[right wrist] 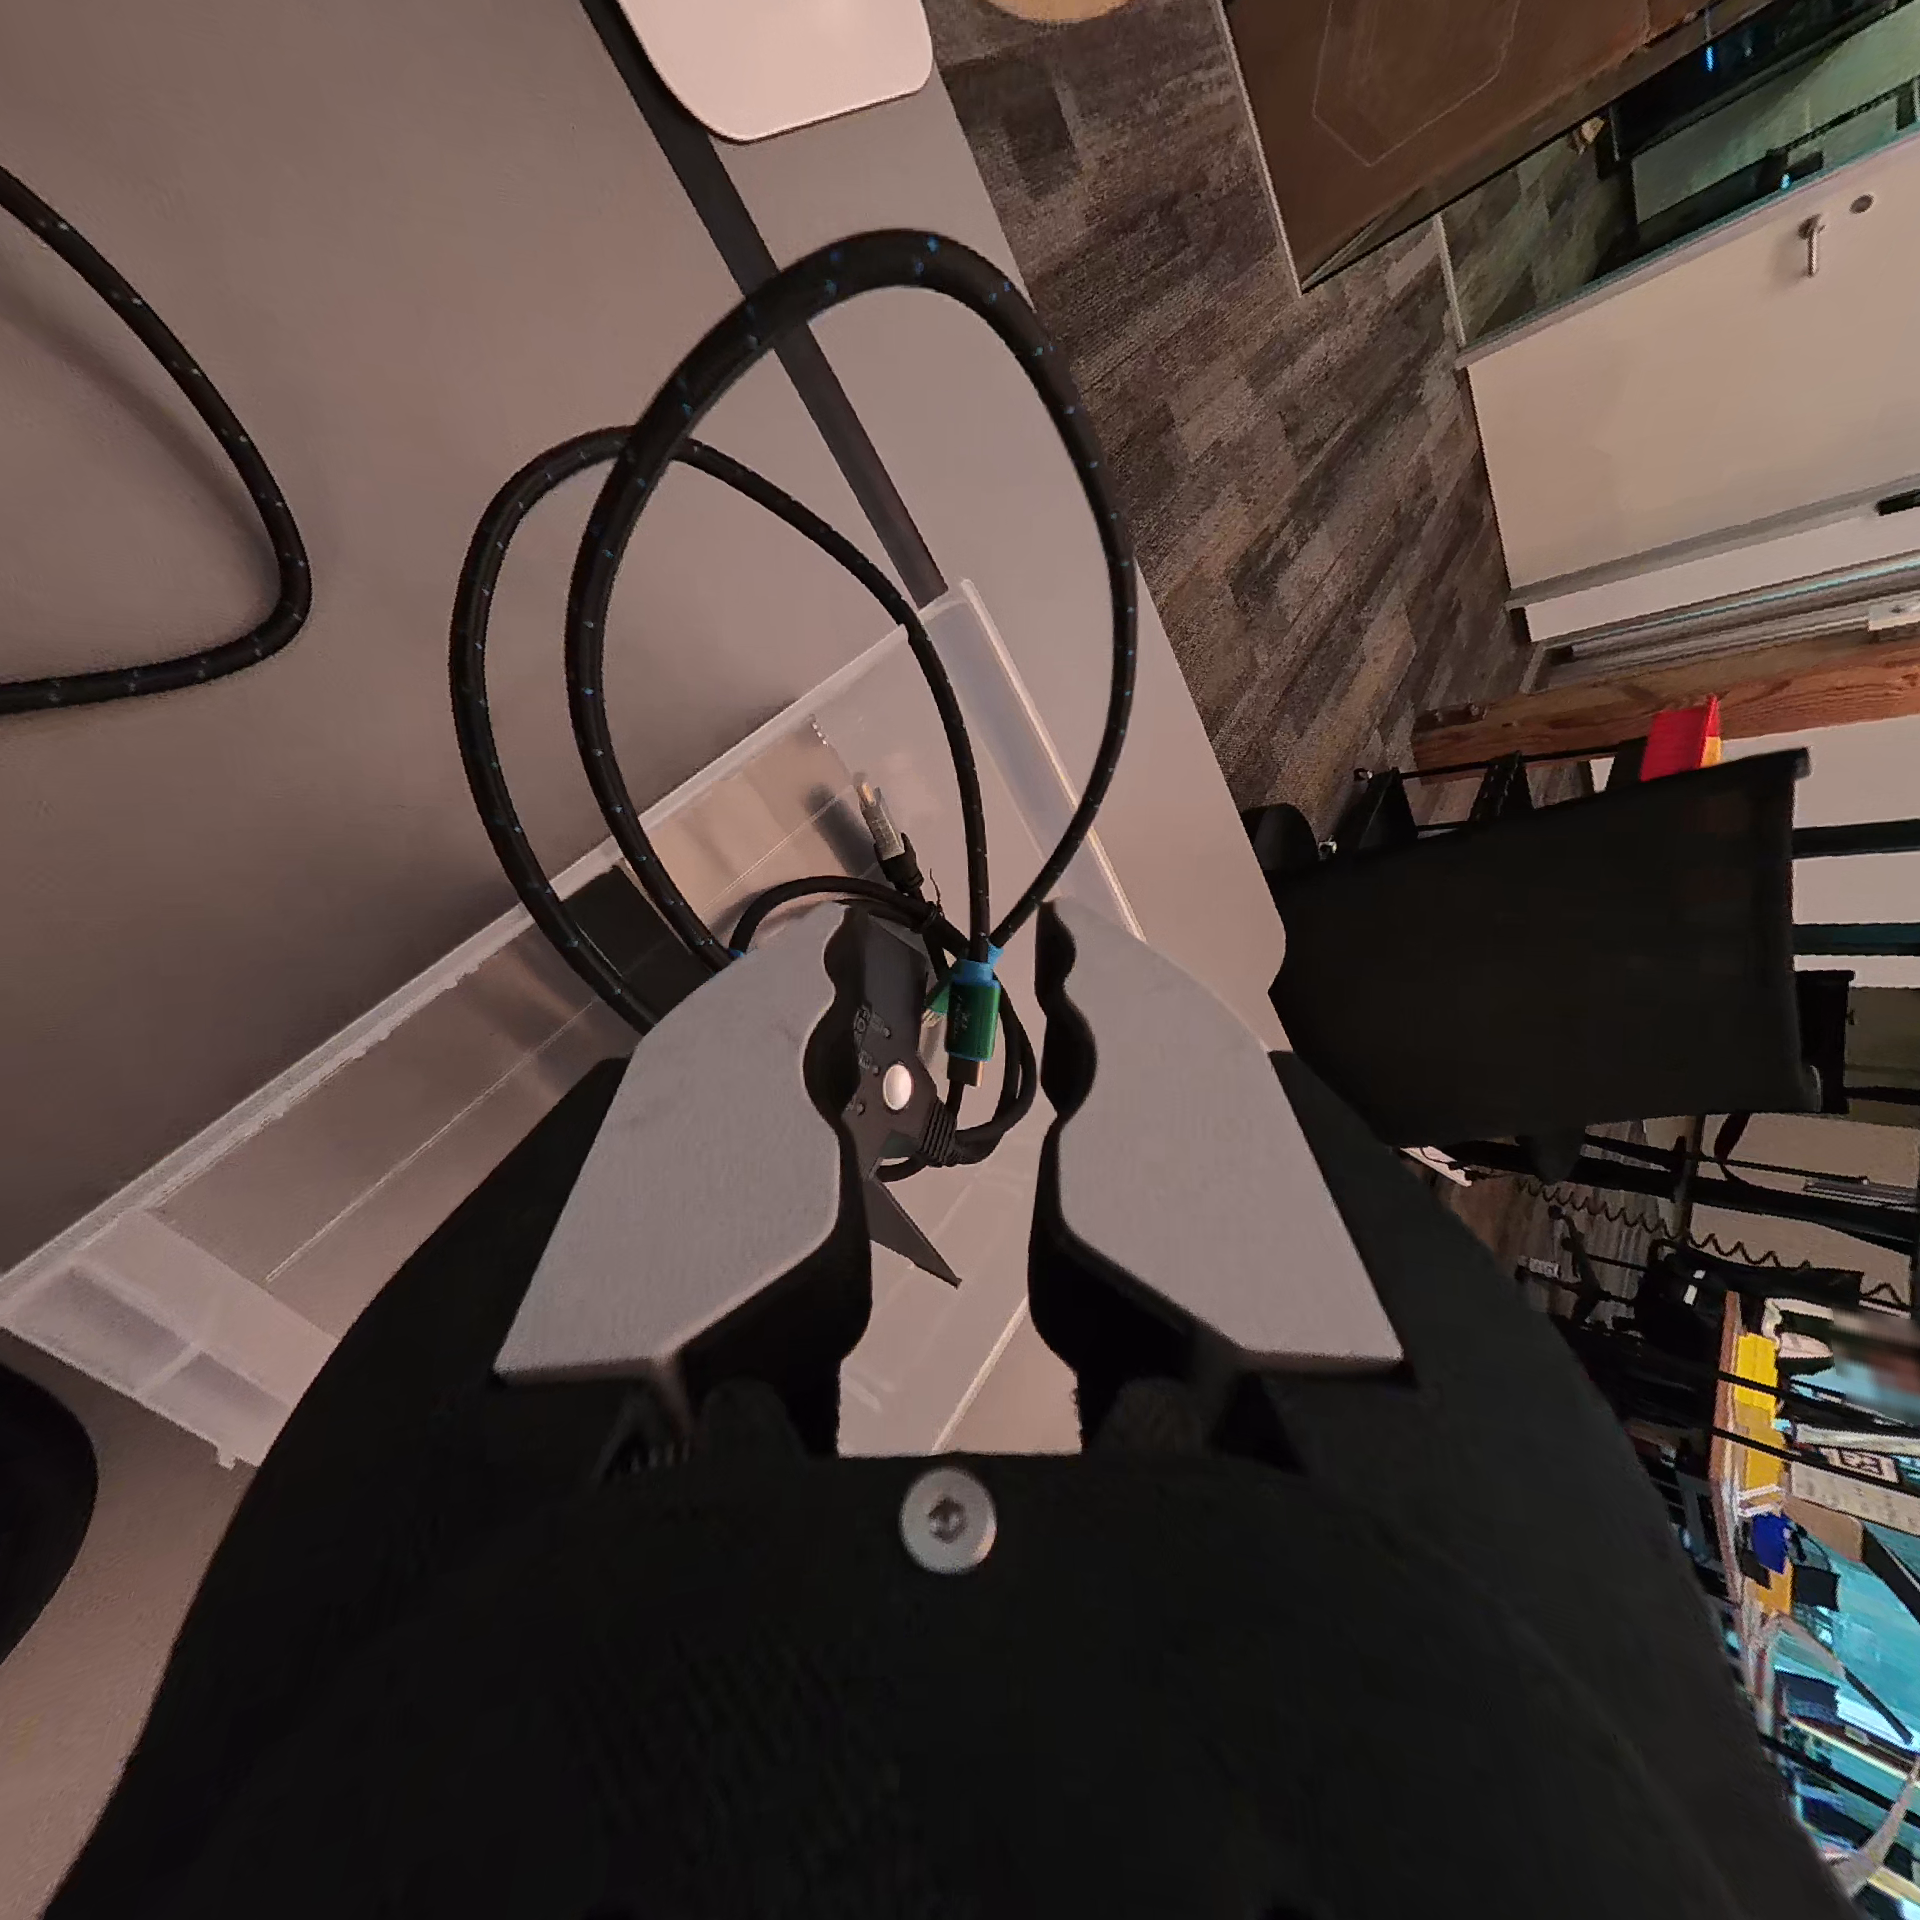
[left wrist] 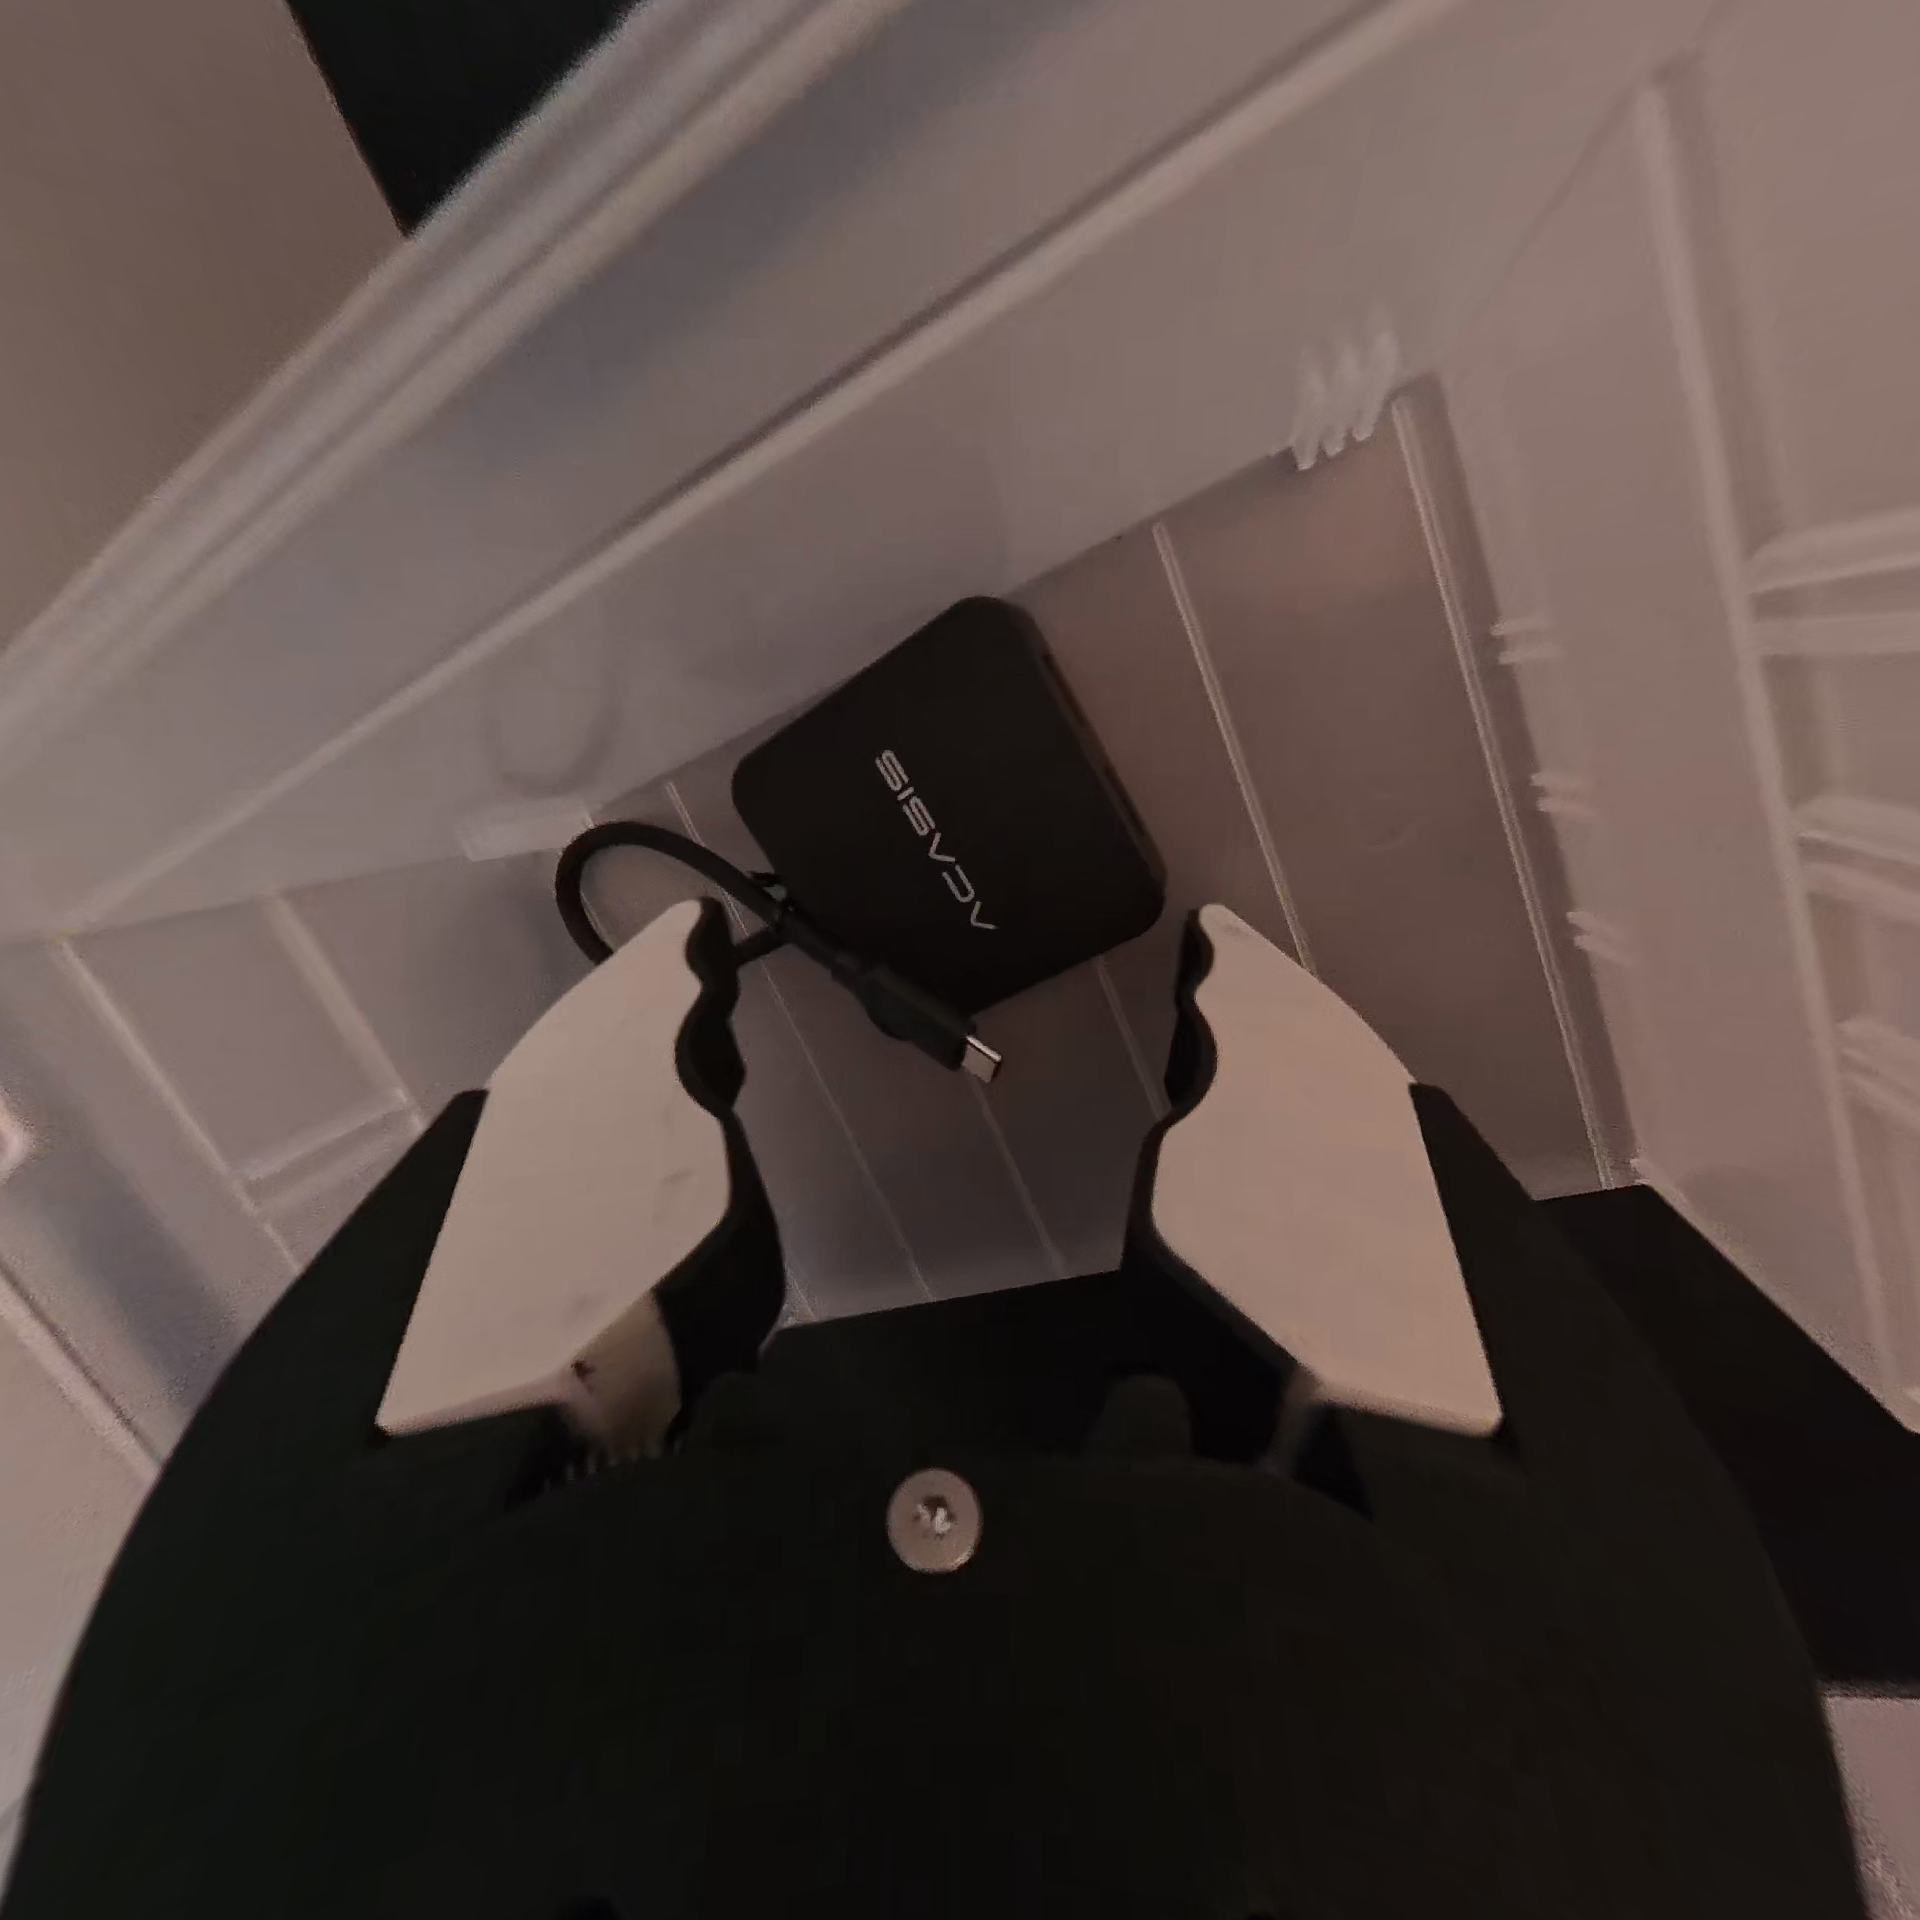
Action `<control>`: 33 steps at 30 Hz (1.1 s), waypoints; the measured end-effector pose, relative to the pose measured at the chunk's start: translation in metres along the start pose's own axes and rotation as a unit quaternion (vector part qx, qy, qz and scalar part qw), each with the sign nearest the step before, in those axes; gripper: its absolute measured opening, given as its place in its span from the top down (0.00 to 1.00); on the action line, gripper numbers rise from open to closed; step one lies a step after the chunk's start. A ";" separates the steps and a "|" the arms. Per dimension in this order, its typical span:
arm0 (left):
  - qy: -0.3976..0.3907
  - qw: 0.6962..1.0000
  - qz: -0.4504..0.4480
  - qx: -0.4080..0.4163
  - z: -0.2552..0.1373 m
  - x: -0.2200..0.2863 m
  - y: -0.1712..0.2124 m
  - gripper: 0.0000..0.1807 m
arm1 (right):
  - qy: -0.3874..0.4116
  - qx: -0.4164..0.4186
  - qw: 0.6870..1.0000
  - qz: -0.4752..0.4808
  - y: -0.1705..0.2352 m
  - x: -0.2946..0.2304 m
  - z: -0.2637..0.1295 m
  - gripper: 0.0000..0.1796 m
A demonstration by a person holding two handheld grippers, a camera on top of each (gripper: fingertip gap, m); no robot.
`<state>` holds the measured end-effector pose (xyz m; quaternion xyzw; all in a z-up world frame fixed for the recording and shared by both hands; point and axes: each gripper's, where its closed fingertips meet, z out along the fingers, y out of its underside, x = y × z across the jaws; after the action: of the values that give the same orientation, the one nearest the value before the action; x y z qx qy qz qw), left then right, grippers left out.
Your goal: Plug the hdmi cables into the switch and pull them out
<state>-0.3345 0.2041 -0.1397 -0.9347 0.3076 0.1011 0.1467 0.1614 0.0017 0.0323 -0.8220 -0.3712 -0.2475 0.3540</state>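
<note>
In the left wrist view a black square box (left wrist: pixel 940 805) with white lettering lies on the bottom of a translucent bin (left wrist: pixel 1351 779). Its short black lead ends in a small bare plug (left wrist: pixel 982 1060). My left gripper (left wrist: pixel 951 920) is open and empty just above the box. In the right wrist view my right gripper (right wrist: pixel 940 920) is open over a clear bin (right wrist: pixel 416 1091). Between its fingers lie a black switch (right wrist: pixel 883 1081) with a white button and a green HDMI plug (right wrist: pixel 971 1013) with a blue band. Braided black HDMI cables (right wrist: pixel 1101 520) loop up from there. A metal-tipped plug (right wrist: pixel 883 826) lies beyond.
The bin's ribbed walls (left wrist: pixel 623 416) rise close around the left gripper. In the right wrist view another braided cable (right wrist: pixel 260 520) curves over the grey table (right wrist: pixel 312 312), and a white flat object (right wrist: pixel 800 52) sits at the far edge. A black chair (right wrist: pixel 1538 935) stands past the table on carpet.
</note>
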 end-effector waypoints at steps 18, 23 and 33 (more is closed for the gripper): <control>0.069 0.993 -0.059 0.081 -0.035 0.002 -0.011 1.00 | -0.004 0.002 1.000 -0.012 0.000 -0.003 -0.002 0.82; 0.045 0.986 -0.098 0.130 -0.040 -0.018 -0.015 0.85 | -0.005 0.002 1.000 -0.012 0.000 -0.003 -0.001 0.82; 0.061 0.993 -0.097 0.040 -0.001 -0.006 -0.009 0.54 | -0.013 -0.003 1.000 -0.023 0.000 -0.007 0.005 0.82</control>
<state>-0.3336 0.2140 -0.1352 -0.9579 0.2279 0.0170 0.1738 0.1583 0.0023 0.0246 -0.8176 -0.3934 -0.2461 0.3408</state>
